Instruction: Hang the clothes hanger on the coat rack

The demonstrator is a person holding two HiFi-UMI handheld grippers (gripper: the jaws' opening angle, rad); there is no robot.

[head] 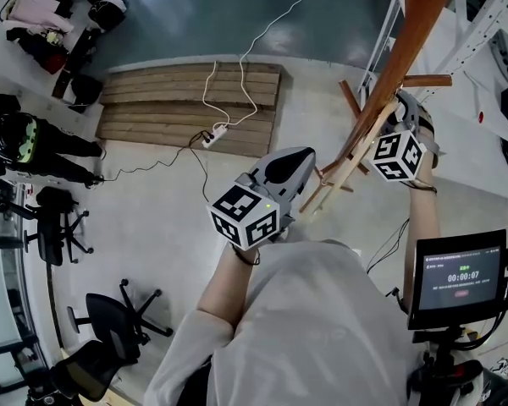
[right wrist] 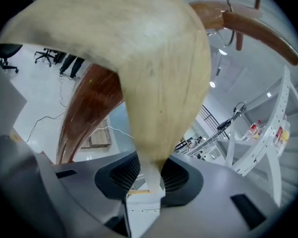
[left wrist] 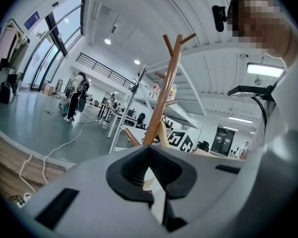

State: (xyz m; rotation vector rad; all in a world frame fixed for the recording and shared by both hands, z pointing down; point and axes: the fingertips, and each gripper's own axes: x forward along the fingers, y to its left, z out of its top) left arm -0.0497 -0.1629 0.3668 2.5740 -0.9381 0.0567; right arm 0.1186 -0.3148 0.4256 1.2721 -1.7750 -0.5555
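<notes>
While right claw [right wrist: 148, 181] grips hanger [right wrist: 156, 83] beside coat rack [head: 409, 32], arm outstretched, left claw [left wrist: 156, 195] narrow.

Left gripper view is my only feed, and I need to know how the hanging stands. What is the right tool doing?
Observer: The right tool is shut on the pale wooden hanger.
Operator: Where does the hanger sit against the rack?
Observer: In the head view it slants close alongside the coat rack pole. I cannot tell whether its hook is on a peg.
Operator: Anything at the person's right side?
Observer: A screen on a stand, beside the right forearm.
</notes>
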